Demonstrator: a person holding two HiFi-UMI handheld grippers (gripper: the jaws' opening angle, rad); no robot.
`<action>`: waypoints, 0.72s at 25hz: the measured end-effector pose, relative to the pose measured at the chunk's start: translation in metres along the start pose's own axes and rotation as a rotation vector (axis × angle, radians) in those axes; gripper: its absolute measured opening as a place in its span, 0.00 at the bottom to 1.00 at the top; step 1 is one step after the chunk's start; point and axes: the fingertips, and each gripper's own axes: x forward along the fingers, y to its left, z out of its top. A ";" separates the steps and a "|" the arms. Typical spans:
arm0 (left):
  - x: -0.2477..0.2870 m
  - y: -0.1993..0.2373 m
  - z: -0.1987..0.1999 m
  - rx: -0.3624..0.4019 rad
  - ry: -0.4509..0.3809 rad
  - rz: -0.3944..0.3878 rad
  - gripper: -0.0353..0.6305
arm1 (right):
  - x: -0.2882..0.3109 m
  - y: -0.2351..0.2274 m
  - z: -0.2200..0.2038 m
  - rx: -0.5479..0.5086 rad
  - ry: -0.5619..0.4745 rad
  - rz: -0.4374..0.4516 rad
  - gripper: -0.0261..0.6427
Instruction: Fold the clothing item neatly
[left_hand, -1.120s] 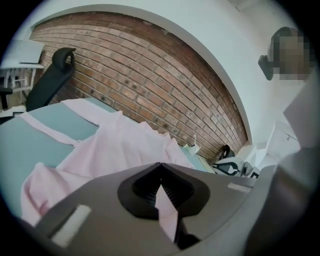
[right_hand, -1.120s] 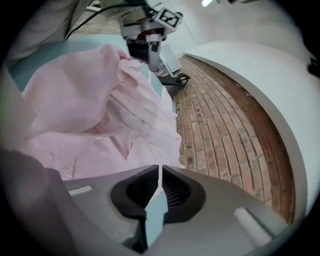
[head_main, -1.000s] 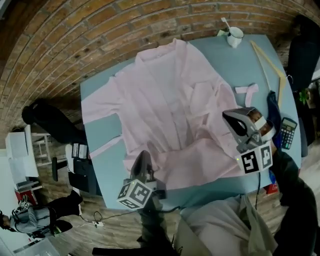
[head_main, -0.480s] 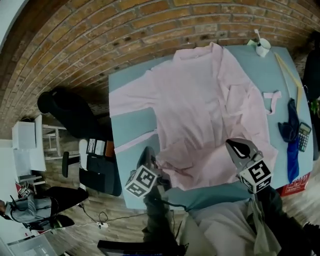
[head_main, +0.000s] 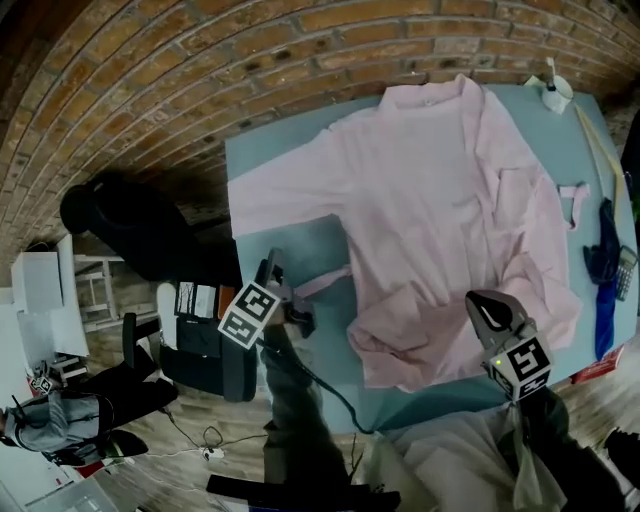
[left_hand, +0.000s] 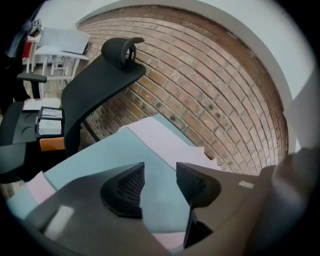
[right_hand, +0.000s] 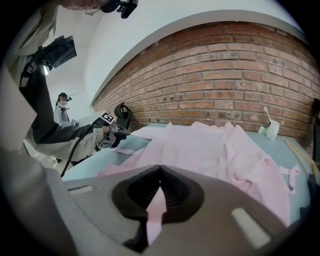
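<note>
Pink garment, spread open over most of the tabletop, collar at the tabletop's far edge, one sleeve stretched toward its left edge, lower hem bunched and wrinkled close to its near edge. Looks thin, soft and light; probably no stiffness at all, so likely to sag, drag and crease when lifted at one point only. Not fragile, and hardly slippery against the tabletop. Best taken at edges and corners, such as hem corners, sleeve end or shoulder seam, with two holds well apart to keep the cloth taut. Narrow pink strip, seemingly a belt of the garment, lying on the bare left part of the tabletop. Left gripper just above that bare part, near the strip: fingers spread, just opened, nothing between them but a view of the tabletop. Right gripper at the tabletop's near edge: fingers pressed together, pinching a thin fold of the garment's cloth. White cup at the far right corner of the tabletop, well apart.
</note>
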 end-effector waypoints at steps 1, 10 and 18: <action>0.010 0.004 0.006 -0.013 0.000 0.001 0.37 | 0.002 0.000 0.002 0.002 0.001 -0.011 0.04; 0.061 0.016 0.051 -0.043 -0.033 0.046 0.45 | 0.026 0.003 0.020 0.038 -0.008 -0.051 0.04; 0.109 0.025 0.092 -0.005 0.028 0.084 0.19 | 0.037 0.003 0.010 0.062 -0.011 -0.054 0.04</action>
